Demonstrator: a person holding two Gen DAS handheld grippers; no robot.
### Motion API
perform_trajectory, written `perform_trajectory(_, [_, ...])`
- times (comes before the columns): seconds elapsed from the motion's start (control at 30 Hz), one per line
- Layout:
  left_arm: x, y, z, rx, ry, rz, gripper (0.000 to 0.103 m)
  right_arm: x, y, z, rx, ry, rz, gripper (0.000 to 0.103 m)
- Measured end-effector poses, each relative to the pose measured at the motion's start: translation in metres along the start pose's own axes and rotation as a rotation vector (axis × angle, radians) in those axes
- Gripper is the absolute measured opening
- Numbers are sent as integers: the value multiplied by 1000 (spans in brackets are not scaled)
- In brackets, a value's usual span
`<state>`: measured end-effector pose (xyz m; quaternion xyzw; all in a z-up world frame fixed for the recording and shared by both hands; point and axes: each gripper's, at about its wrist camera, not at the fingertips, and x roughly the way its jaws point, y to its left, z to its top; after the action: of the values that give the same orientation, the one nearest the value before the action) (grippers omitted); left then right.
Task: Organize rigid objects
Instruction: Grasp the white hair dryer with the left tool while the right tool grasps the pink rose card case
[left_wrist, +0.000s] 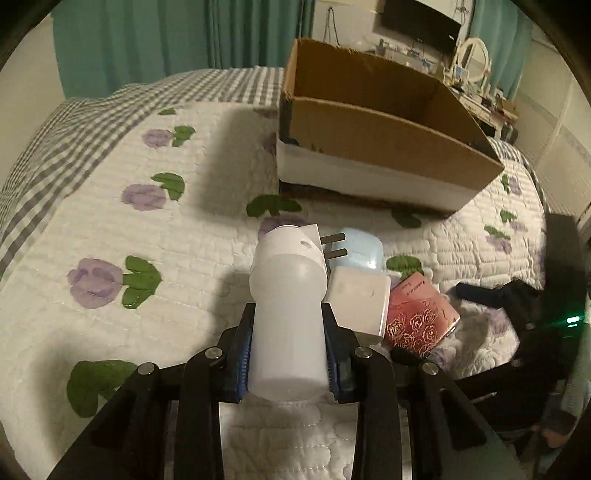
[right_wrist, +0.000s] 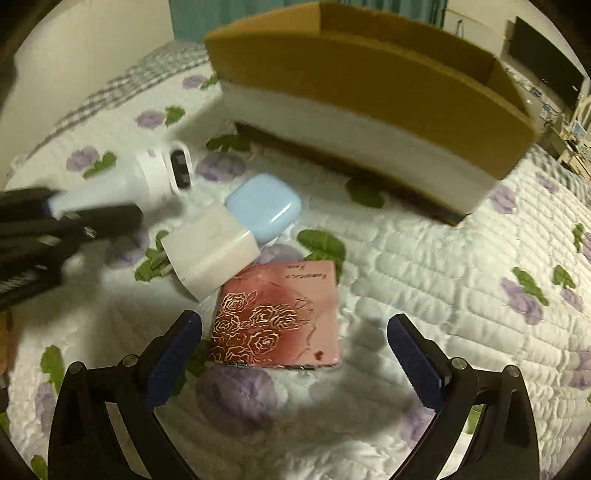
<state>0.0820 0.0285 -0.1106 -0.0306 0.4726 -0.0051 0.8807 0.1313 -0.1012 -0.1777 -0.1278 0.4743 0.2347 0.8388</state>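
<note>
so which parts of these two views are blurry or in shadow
Left wrist view: sharp on the white plug-in device clamped in the left gripper, with a dark shadow on the quilt left of the cardboard box; fisheye bends the box edges. Right wrist view: the same device and the left gripper are motion-smeared at left, while the pink rose box between the open right gripper stays crisp.

Each camera rides behind its claw, angled steeply down at the quilted bed (left_wrist: 155, 229) from close range. The left view looks past the left claw (left_wrist: 288, 350) toward the cardboard box (left_wrist: 388, 147) ahead; the right view looks past the right claw (right_wrist: 291, 354). Both share the box, white charger (right_wrist: 210, 254), blue case (right_wrist: 266, 206) and pink rose-patterned box (right_wrist: 280, 314).
</note>
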Motion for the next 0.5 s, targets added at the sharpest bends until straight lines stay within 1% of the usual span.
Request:
perform_trajectory(0.07, [0, 1, 1, -6, 0, -7, 32, 10, 2, 1, -11, 25, -11, 97])
perform_trajectory(0.17, [4, 0, 3, -8, 1, -5, 32, 18, 5, 6, -23, 27, -26, 96])
perform_trajectory(0.2, [5, 1, 4, -9, 1, -6, 32, 20, 7, 8, -27, 25, -38, 91])
perform_trajectory(0.23, [5, 1, 4, -11, -1, -6, 32, 21, 9, 9, -35, 24, -53, 90])
perform_trajectory(0.27, [5, 1, 4, -15, -1, -8, 32, 22, 11, 9, -45, 23, -63, 87])
perform_trajectory(0.33, [4, 1, 2, -22, -2, -10, 32, 21, 13, 8, -52, 12, -67, 73])
perform_trajectory(0.37, [4, 1, 1, -24, -1, -12, 32, 18, 13, 6, -54, 2, -62, 71])
perform_trajectory(0.5, [-1, -3, -3, -31, -3, -13, 32, 5, 9, -1, -21, -19, -57, 71])
